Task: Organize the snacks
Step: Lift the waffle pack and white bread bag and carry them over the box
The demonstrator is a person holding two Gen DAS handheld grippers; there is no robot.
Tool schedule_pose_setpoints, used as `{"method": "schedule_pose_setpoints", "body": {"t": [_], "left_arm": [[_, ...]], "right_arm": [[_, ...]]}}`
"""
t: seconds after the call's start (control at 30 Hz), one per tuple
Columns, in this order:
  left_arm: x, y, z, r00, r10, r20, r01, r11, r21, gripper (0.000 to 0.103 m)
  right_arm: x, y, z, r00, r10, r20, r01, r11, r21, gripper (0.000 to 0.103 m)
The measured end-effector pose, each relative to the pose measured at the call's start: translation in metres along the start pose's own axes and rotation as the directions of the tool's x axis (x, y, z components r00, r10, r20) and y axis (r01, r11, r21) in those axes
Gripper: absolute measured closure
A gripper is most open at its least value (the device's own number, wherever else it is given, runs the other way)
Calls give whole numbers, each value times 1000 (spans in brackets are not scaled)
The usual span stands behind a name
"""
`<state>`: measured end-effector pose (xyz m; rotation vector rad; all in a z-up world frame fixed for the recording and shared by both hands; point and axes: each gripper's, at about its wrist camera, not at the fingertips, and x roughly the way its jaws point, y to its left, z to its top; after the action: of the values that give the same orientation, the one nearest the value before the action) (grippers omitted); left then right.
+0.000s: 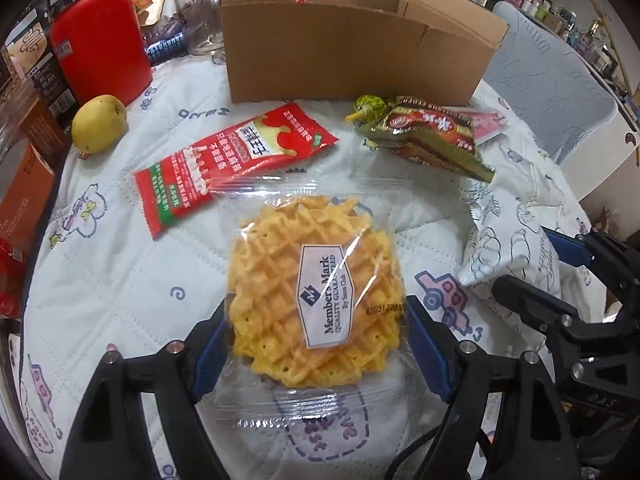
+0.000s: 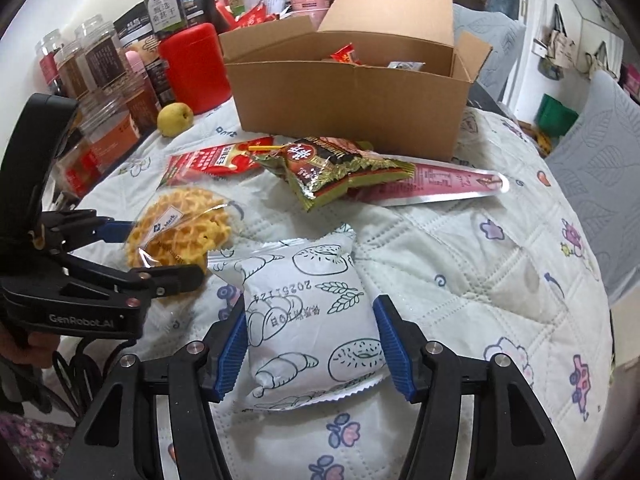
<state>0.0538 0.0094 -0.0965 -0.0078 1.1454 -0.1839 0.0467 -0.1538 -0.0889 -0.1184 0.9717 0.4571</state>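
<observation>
The cardboard box (image 2: 352,92) stands open at the far side of the table and already holds a few packets. Five snacks are still outside it.

The waffle pack (image 1: 312,300) lies flat between the left gripper (image 1: 316,344)'s half-open jaws, long axis toward the box.

The white bread packet (image 2: 312,328) lies likewise inside the right gripper (image 2: 314,348), its pads beside it; grip uncertain.

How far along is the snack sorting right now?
Done: a few packets already lie in the box. In hand: the left hand-held gripper straddles the waffle pack and the right hand-held gripper straddles the white bread pack; both packs appear to be on the quilt. Left: the red sachet, green packet, pink pouch and lollipop.
</observation>
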Motion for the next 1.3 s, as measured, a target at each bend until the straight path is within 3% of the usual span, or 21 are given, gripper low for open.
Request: {"method": "schedule_pose_setpoints", "body": {"t": [0.17, 0.3, 0.43, 0.57, 0.6, 0.63, 0.73, 1.3], "left_arm": [[8, -11, 2, 998, 64, 10, -64, 997, 38, 11], [9, -10, 2, 997, 64, 41, -65, 998, 20, 11], [6, -8, 0, 996, 60, 65, -61, 998, 21, 20], [1, -6, -4, 996, 56, 71, -58, 998, 22, 23], [2, -6, -4, 996, 55, 71, -57, 998, 20, 24], [2, -7, -5, 996, 54, 71, -55, 998, 20, 24], [2, -7, -5, 997, 38, 72, -39, 999, 17, 25], [-24, -15, -5, 984, -12, 176, 2, 998, 55, 25]], "right_arm": [[9, -2, -2, 1000, 18, -22, -18, 1000, 17, 33], [13, -5, -3, 999, 29, -29, -28, 999, 17, 29], [18, -4, -4, 998, 41, -39, -41, 999, 0, 22], [19, -4, -3, 999, 39, -32, -39, 999, -2, 22], [19, -4, -3, 999, 35, -28, -35, 999, 1, 25], [18, -4, -3, 999, 24, -22, -24, 1000, 1, 37], [15, -5, -3, 1000, 23, -6, -23, 1000, 0, 43], [-16, -1, -3, 995, 65, 73, -68, 997, 39, 46]]}}
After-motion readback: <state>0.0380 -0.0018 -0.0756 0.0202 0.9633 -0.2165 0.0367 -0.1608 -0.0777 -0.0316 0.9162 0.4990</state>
